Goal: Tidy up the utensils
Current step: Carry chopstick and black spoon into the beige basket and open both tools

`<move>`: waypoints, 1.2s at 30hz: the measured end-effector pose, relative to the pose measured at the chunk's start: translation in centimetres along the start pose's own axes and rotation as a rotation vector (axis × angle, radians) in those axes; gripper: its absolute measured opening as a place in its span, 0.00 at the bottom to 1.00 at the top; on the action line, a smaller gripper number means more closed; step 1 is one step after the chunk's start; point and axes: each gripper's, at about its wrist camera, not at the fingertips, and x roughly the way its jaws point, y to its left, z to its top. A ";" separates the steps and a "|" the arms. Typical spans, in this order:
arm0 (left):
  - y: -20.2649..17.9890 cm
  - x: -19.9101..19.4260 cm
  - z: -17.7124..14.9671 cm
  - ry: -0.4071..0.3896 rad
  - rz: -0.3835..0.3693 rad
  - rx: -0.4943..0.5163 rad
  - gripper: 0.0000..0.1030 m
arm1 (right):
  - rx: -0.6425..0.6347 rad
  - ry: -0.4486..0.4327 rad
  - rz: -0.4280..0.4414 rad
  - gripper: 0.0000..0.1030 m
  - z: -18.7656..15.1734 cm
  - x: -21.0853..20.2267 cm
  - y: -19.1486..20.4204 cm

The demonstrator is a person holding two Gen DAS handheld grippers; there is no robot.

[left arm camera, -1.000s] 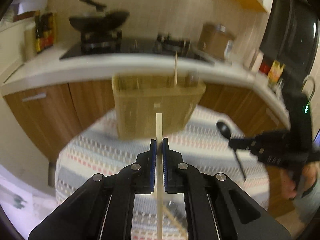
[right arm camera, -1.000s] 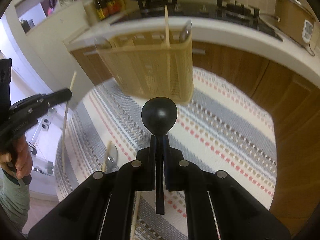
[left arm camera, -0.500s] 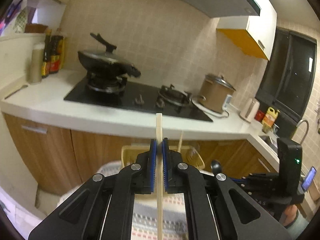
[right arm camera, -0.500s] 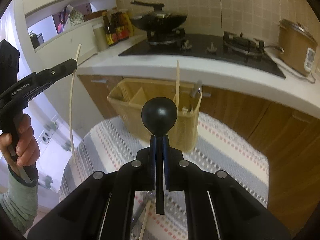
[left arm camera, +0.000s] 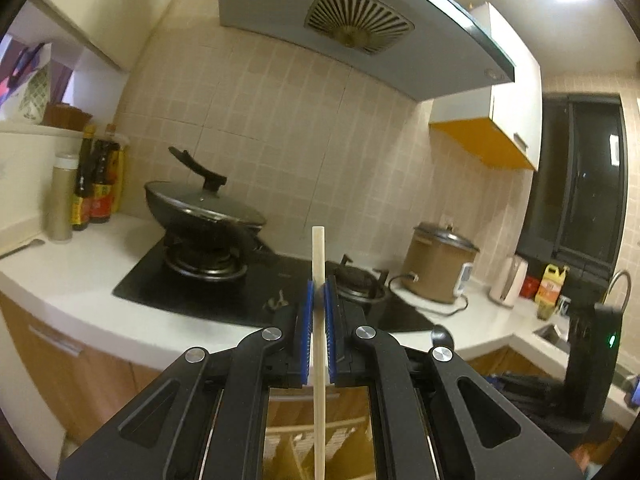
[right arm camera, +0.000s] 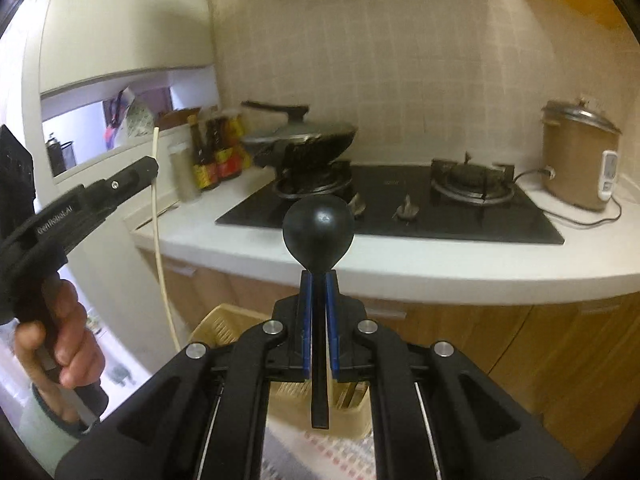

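Blue pads of the left hand-held gripper [left arm camera: 319,280] are clamped on a pale wooden chopstick [left arm camera: 319,344], which stands upright, its blunt end poking above the fingertips. The right hand-held gripper [right arm camera: 319,276] is clamped on the handle of a black spoon [right arm camera: 318,227], bowl up. Below both, mostly hidden by the jaws, sits a yellow slotted utensil basket [right arm camera: 224,322] on a striped cloth [right arm camera: 344,454]. Beyond is the white desk [right arm camera: 460,270] with a hob [right arm camera: 400,210], a lidded wok [left arm camera: 204,210] and a brown cooker [right arm camera: 578,158].
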 end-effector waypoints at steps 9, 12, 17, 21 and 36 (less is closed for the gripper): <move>3.0 2.5 -1.4 -0.079 0.025 -0.096 0.04 | 0.026 -0.063 0.030 0.05 -1.7 3.0 -1.5; 3.9 3.4 -2.6 -0.070 0.045 -0.102 0.04 | 0.025 -0.077 0.019 0.05 -2.3 3.6 -1.5; 4.6 4.2 -4.1 -0.059 0.077 -0.094 0.04 | -0.014 -0.112 -0.011 0.05 -3.2 4.3 -0.9; 4.7 4.2 -5.1 -0.052 0.089 -0.080 0.04 | -0.033 -0.128 -0.007 0.05 -3.8 4.7 -0.9; 4.6 3.1 -6.8 -0.021 0.091 -0.049 0.26 | 0.029 -0.099 0.039 0.07 -4.7 4.0 -2.4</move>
